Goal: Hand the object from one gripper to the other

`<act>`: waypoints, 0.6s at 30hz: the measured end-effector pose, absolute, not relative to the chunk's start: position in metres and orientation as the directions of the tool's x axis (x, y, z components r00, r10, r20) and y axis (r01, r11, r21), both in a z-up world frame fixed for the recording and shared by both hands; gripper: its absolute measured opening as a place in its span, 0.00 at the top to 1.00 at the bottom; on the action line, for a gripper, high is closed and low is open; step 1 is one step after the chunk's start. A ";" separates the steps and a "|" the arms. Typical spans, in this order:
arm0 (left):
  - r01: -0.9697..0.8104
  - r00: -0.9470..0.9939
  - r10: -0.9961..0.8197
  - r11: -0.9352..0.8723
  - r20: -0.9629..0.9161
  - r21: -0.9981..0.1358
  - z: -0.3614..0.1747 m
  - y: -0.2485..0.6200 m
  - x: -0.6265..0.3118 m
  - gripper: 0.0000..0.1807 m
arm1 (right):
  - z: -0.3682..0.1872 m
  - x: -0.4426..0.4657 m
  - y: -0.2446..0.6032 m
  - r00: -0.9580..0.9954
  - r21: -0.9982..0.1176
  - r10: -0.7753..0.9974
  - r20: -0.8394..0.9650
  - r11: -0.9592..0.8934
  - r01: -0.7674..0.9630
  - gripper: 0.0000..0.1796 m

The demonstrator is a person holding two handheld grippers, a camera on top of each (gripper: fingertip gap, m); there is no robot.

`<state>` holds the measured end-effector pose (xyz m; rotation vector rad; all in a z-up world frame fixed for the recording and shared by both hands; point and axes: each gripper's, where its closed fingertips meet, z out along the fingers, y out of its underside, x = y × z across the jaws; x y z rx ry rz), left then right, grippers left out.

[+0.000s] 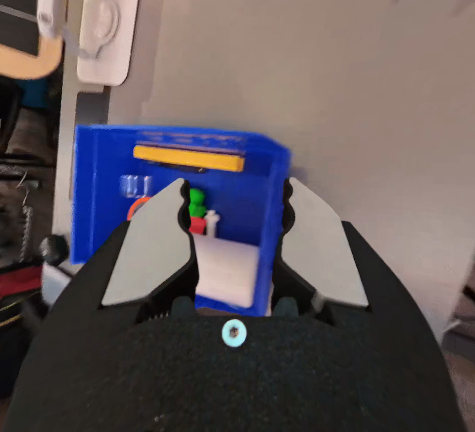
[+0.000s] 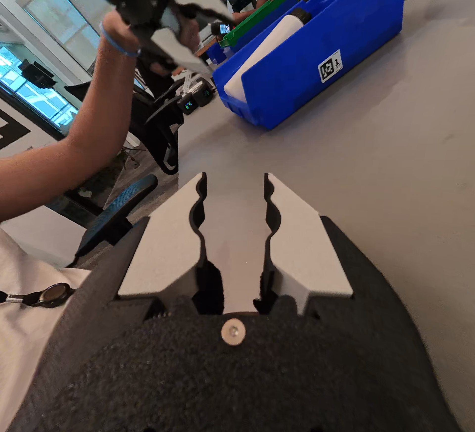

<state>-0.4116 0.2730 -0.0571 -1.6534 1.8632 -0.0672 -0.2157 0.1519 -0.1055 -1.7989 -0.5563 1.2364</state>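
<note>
The open plastic bin [image 2: 295, 85] is bright blue, carrying a white sticker [image 2: 330, 66] with a black square pattern. Inside lie a white block [image 1: 226, 273], a yellow bar [image 1: 189, 158], a green figure [image 1: 196, 202]. The tabletop [image 2: 359, 175] is grey.

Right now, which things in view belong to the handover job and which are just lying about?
Job: left gripper and right gripper, both open and empty; blue plastic bin; white cylindrical bottle inside it.

Lying about: green plastic bin; black office chair; yellow bar.
</note>
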 end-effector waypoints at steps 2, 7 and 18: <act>-0.935 -0.010 -0.917 0.150 -0.398 -0.322 -0.072 0.309 -0.418 0.60 | -0.104 -0.216 0.152 0.390 -0.829 0.743 -0.545 -0.547 -0.116 0.75; -1.000 0.017 -0.977 -0.021 -0.212 0.013 -0.129 0.362 -0.438 0.48 | -0.100 -0.222 0.143 0.323 -0.807 0.746 -0.582 -0.579 -0.118 0.75; -0.991 -0.102 -0.970 0.080 -0.222 0.108 -0.171 0.412 -0.437 0.46 | -0.103 -0.243 0.118 0.210 -0.785 0.764 -0.610 -0.619 -0.031 0.74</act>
